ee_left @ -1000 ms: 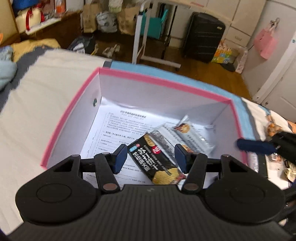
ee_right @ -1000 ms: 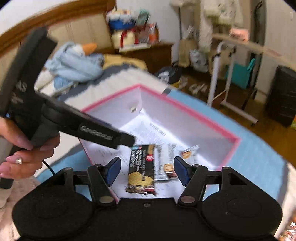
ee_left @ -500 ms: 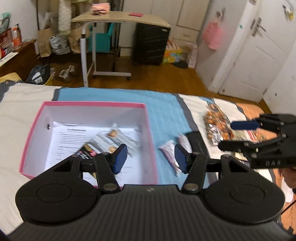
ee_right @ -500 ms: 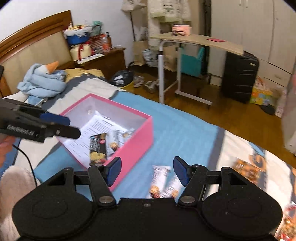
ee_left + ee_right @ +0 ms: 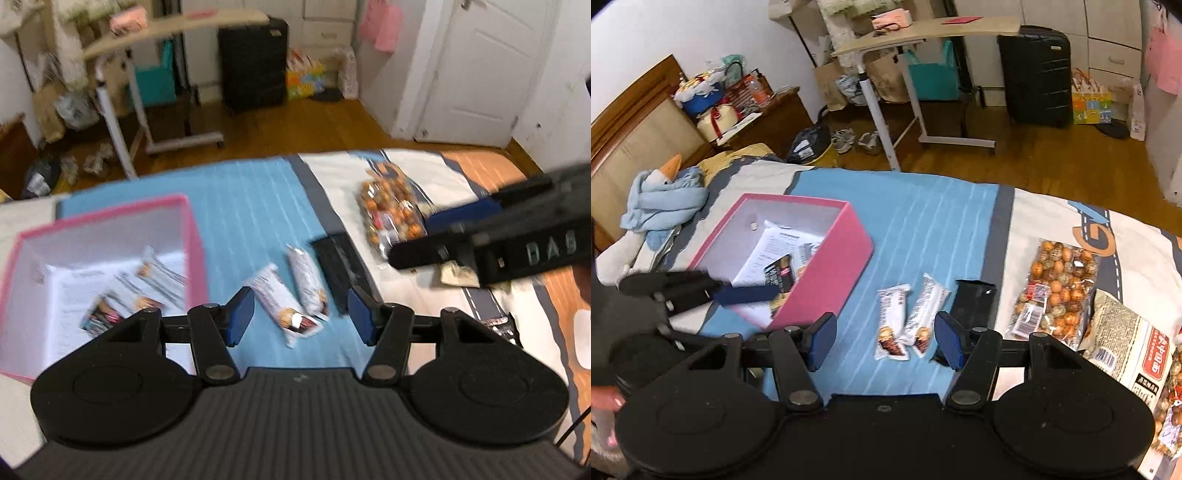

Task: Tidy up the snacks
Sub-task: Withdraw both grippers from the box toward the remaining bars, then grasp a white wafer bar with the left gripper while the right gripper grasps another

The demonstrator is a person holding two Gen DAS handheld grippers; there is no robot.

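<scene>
Blue bedspread (image 5: 934, 229) now fills both views, since both tongs have pulled back from the pink box (image 5: 827, 273). Left tongs (image 5: 301, 319) and right tongs (image 5: 884, 341) gape wide, empty, above 2 white snack bars (image 5: 908, 317) beside the box.

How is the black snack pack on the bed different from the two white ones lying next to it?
The black pack is dark all over with no picture showing, while the white packs have snack pictures at their near ends. The black pack lies alone, nearer the bag of round snacks; the white packs lie side by side, nearer the pink box. All three are long, flat on the blue bedcover, outside the box, and not held.
</scene>
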